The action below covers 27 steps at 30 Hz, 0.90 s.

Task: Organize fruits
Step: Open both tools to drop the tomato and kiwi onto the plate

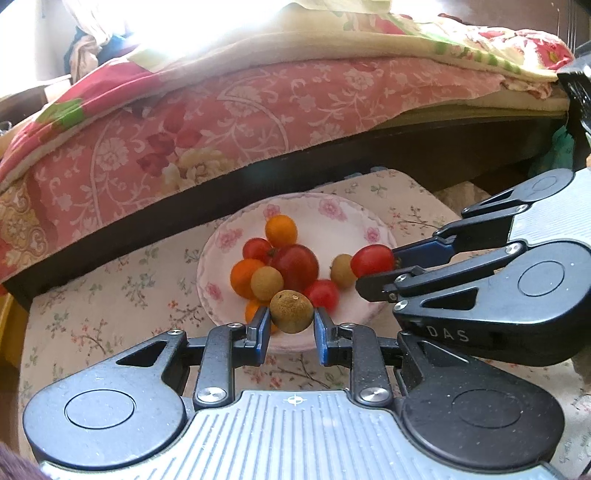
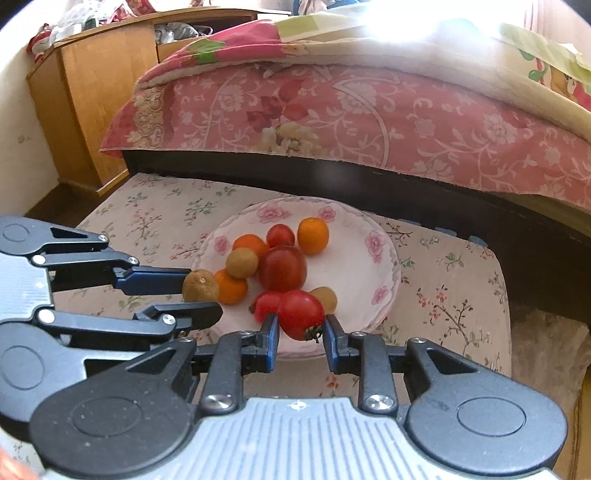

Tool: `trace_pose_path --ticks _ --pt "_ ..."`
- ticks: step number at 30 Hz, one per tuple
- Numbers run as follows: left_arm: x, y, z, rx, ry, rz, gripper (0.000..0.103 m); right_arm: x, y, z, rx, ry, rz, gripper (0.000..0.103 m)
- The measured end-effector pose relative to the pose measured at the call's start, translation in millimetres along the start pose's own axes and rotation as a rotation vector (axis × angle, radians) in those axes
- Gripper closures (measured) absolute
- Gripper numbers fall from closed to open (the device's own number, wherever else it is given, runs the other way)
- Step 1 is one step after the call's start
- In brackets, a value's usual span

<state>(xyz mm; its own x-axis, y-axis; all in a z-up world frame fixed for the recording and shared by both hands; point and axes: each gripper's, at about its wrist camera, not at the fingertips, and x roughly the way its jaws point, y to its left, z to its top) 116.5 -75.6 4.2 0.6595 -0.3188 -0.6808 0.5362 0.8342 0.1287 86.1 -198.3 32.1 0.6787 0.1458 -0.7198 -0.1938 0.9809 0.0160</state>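
Daylight enters from 12 o'clock in both wrist views, bleaching the bedding point(image 1: 207, 40) point(image 2: 406, 33) to white glare. The plate point(image 1: 343, 218) point(image 2: 354, 269) and fruit sit in even, soft light, in focus, with faint shadows. The gap under the bed point(image 1: 424, 147) point(image 2: 443, 206) is dark. Fisheye curvature bends straight edges, and the corners vignette to black. Slight haze veils the upper halves.

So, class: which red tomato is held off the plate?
The red tomato between the right gripper's fingers; the other red ones lie on the plate.
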Motion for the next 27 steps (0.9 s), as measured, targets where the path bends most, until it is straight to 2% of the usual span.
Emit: trace_pose_path --ticks 27 --pt "34 16 9 -0.042 0.019 0.014 0.071 44 -15 19 -0.040 -0.006 -0.016 0.071"
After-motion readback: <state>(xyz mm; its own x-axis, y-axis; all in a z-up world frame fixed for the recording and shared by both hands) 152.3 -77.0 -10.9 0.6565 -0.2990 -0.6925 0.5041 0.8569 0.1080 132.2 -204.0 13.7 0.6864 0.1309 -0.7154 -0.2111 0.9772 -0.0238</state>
